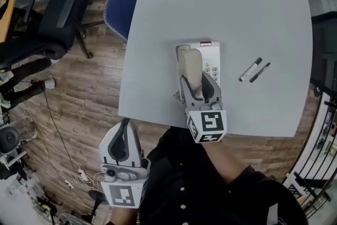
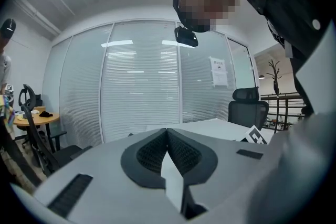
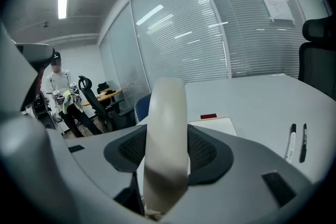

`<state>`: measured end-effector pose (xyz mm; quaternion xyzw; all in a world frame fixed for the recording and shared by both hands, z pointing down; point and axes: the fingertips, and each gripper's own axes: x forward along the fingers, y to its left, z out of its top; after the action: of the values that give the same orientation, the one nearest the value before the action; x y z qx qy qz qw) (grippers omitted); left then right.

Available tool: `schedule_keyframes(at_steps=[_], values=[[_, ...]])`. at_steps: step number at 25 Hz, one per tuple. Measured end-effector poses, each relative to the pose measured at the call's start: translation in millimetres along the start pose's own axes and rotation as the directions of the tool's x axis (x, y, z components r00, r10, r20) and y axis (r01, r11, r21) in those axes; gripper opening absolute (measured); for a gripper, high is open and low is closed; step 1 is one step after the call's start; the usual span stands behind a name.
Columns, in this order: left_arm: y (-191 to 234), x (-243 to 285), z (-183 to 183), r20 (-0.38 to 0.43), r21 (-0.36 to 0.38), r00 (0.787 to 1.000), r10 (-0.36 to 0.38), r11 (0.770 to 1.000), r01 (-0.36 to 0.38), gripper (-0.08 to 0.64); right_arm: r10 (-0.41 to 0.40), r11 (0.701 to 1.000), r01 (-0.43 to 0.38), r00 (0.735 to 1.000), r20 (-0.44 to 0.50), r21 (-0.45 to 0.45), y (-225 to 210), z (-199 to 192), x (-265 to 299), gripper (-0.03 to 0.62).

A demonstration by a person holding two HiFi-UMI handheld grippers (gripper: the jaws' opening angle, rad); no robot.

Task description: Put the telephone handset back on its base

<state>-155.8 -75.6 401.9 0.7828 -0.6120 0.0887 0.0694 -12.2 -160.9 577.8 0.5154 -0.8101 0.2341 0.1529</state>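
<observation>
Handset of cream plastic (image 1: 193, 67), long and curved, sits clamped btwn the pads of the right gripper (image 1: 197, 84), a grey two-jaw tool w/ a square-marker cube at its rear. In the right gripper view the handset (image 3: 167, 107) runs up mid-frame w/ both dark ribbed pads pressed on its sides, i.e. the right gripper (image 3: 168, 149) is closed on it, jaws held wide by its body. In head view the handset lies lengthwise over the left part of the white rectangular telephone base (image 1: 210, 58), which has keypad buttons on its right side and a small red label at its far edge; whether handset and base touch can't be told. The telephone base (image 3: 216, 126) rests on the pale grey worktop (image 1: 237, 8), nearer its front edge than its far one. Right of the base and apart from it, two pens lie side by side on the worktop: a white-barrelled marker pen w/ black cap (image 1: 250, 69) and an all-black marker pen (image 1: 260, 72). The left gripper (image 1: 125, 131), same grey build, hangs off the worktop beyond its front-left corner, over the wood-plank floor (image 1: 89, 92). The left gripper view shows the left gripper (image 2: 167, 136) w/ jaws pressed together, nothing btwn them. A blue upholstered chair (image 1: 120, 0) is at the worktop's far-left edge, and a black office chair (image 1: 60, 23) stands farther left on the floor.
</observation>
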Motion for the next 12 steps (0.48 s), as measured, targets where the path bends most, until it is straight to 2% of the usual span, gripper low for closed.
schedule_keyframes(at_steps=[4,12], values=[[2,5,-6,-0.015,0.005,1.0,-0.006,1.0,0.006,0.014,-0.022,1.0,0.022,1.0,-0.018,0.012,2,-8,11,0.233],[4,9,-22,-0.072,-0.031,0.997,-0.014,0.999,0.012,0.014,-0.102,0.995,0.102,0.993,-0.059,-0.002,-1,-22,26,0.233]])
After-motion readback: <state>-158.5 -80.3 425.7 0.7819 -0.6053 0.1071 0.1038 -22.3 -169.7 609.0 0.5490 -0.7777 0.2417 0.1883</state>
